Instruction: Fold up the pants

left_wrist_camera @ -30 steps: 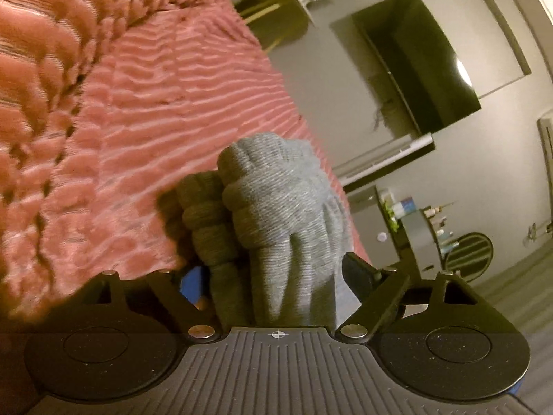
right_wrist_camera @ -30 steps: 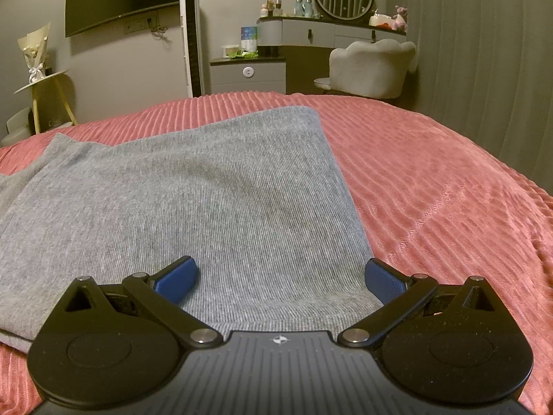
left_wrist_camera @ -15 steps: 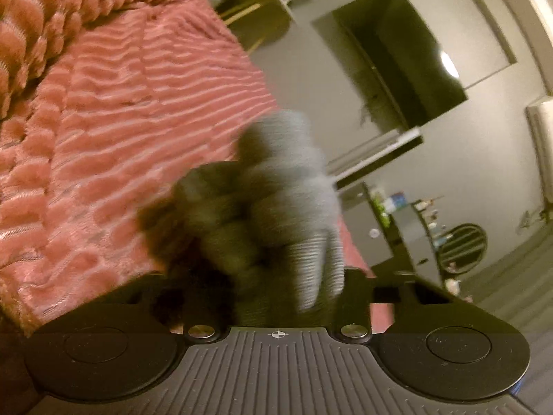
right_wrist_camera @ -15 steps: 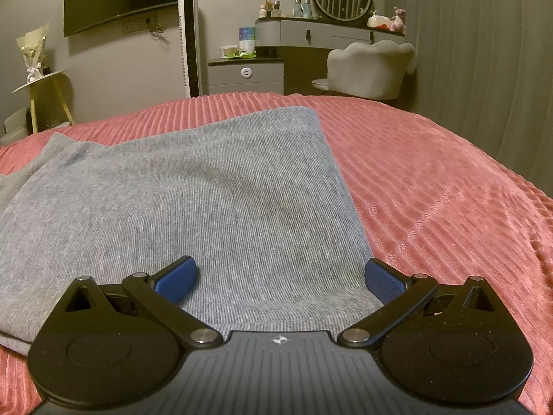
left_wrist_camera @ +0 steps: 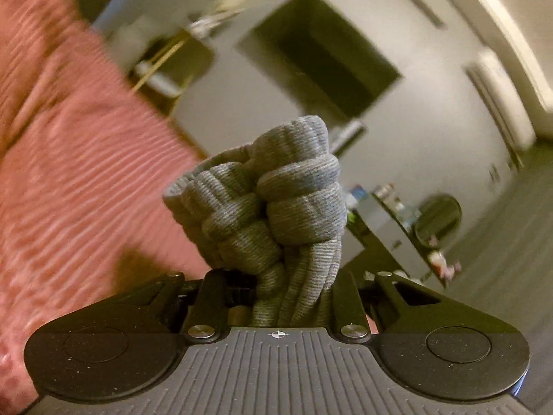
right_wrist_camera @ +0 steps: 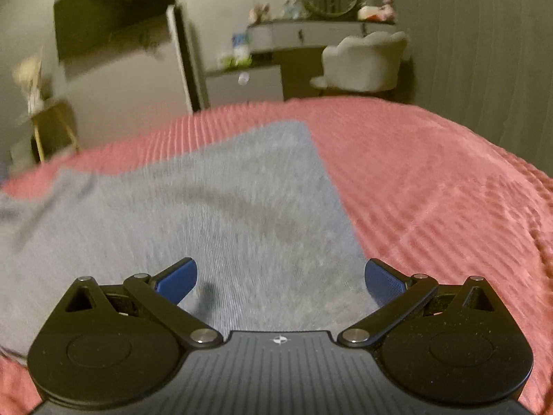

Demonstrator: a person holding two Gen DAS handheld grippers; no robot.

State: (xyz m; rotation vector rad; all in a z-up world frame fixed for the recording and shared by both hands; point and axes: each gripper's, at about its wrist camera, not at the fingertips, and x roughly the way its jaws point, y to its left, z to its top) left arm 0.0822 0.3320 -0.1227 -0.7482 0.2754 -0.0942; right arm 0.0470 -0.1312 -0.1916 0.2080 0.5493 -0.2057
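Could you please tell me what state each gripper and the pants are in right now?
left gripper: shut on a bunched handful of the pants, lifted off the bed.
right gripper: open, jaws wide, over the pants.
pants: mostly spread flat on the pink bedspread.

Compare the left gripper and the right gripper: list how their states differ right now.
The left gripper is shut on a bunched wad of the grey pants; the right gripper is open and holds nothing. The left one lifts its fabric above the pink bedspread, while the right one sits low over the flat spread part. Both share the same black build.
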